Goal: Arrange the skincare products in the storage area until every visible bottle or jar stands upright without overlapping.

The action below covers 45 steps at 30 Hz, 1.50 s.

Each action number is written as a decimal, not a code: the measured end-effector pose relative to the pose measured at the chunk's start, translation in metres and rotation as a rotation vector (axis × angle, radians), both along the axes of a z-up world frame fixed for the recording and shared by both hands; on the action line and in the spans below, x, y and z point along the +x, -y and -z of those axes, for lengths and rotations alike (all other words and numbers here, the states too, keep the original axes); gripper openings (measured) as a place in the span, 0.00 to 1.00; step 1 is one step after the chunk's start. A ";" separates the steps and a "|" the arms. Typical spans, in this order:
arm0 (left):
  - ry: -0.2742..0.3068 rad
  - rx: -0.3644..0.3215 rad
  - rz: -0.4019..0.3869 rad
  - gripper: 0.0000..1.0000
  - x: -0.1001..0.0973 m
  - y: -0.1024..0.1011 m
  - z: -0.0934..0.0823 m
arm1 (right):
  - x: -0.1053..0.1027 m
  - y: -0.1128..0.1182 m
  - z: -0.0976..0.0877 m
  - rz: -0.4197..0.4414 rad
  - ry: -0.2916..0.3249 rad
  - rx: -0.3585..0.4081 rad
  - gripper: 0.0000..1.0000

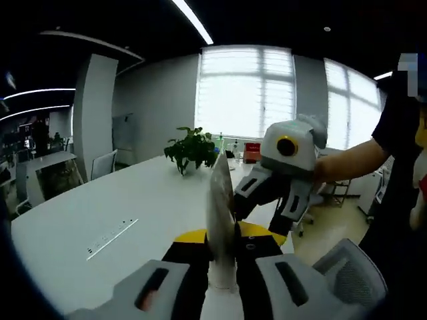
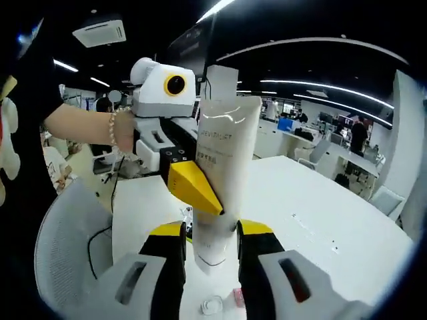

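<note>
On the tabletop, around: a long white tabletop carries a potted plant at its far end, with a red box and small bottles behind it, too small to tell apart.
Chairs: a grey mesh chair stands at the tabletop's edge in the left gripper view; another chair back fills the lower left of the right gripper view.
Tabletop detail: a strip of small slots lies flat in the surface.
Small items: a clear cap-like piece and a pink bit lie on the tabletop just below the tube.
In the way: the person's arm, with a bead bracelet, reaches in from the left of the right gripper view.
Writing: grey print on the tube's front, too blurred to read surely; smaller lines below it are illegible.
Tube: a white squeeze tube, tall, flat at the crimped top, wider at the foot, held upright above the tabletop; edge-on it looks like a thin blade.
Left gripper: jaws narrow, clamped on the tube's lower part.
Right gripper: jaws narrow, closed on the tube's foot.
Both at once: each gripper appears in the other's view, and, gripping the same tube from opposite sides.
</note>
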State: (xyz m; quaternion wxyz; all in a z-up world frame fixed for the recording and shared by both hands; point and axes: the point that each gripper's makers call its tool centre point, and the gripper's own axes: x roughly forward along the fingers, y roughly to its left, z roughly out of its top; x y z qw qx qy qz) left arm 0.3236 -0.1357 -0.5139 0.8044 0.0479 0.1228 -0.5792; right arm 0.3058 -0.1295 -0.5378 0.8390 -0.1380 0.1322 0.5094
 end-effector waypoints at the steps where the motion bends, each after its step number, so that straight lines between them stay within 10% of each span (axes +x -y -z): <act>1: -0.002 0.011 0.002 0.14 -0.005 0.003 0.005 | -0.007 0.004 0.002 0.008 -0.012 0.010 0.30; 18: 0.021 0.092 0.094 0.14 0.001 0.019 0.087 | -0.034 0.089 0.016 0.293 -0.065 0.056 0.40; 45: 0.060 0.085 0.203 0.12 0.015 0.027 0.137 | -0.058 0.164 0.044 0.579 -0.137 0.103 0.42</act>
